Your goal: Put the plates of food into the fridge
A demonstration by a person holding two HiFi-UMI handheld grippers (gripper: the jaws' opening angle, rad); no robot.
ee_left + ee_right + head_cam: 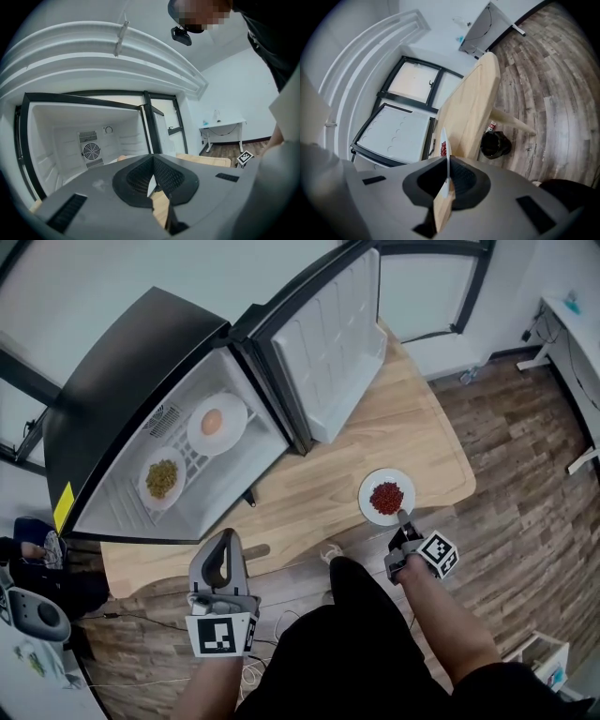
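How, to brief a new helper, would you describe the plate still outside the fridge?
Find the wooden table bearing the open fridge. Near its front edge, right of the fridge door, sits a white plate, the right gripper shut on its rim. It alone holds dark red food; the fridge's two plates hold greenish and orange food.

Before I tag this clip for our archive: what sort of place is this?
Probably an office or lab room, not a home kitchen: a fridge stands open on a wooden table, with a white desk beyond it.
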